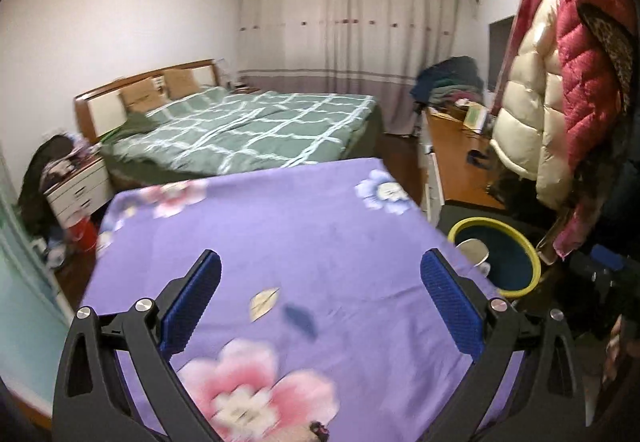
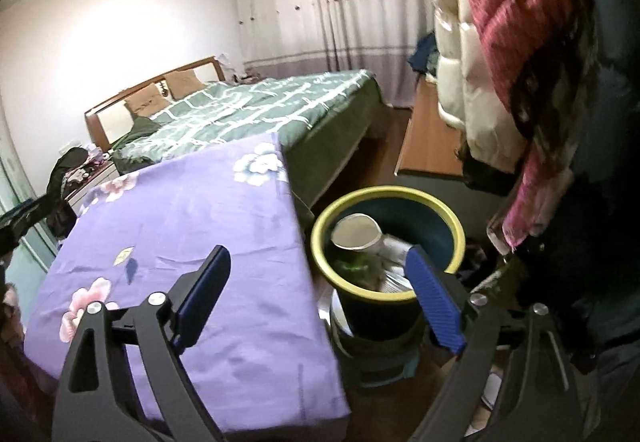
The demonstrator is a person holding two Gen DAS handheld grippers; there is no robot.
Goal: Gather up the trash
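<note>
Your left gripper (image 1: 320,284) hangs over the purple flowered cloth (image 1: 280,234), jaws wide with nothing between them. Your right gripper (image 2: 320,288) is also wide and empty, straddling the cloth's edge and the yellow-rimmed bin (image 2: 456,230), where 1 paper cup (image 2: 356,232) and other trash lie.

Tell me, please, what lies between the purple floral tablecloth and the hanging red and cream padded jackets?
The yellow-rimmed dark bin stands there, beside the cloth's edge, with a white paper cup and other trash inside; the jackets hang beyond. The right wrist view shows it best.
</note>
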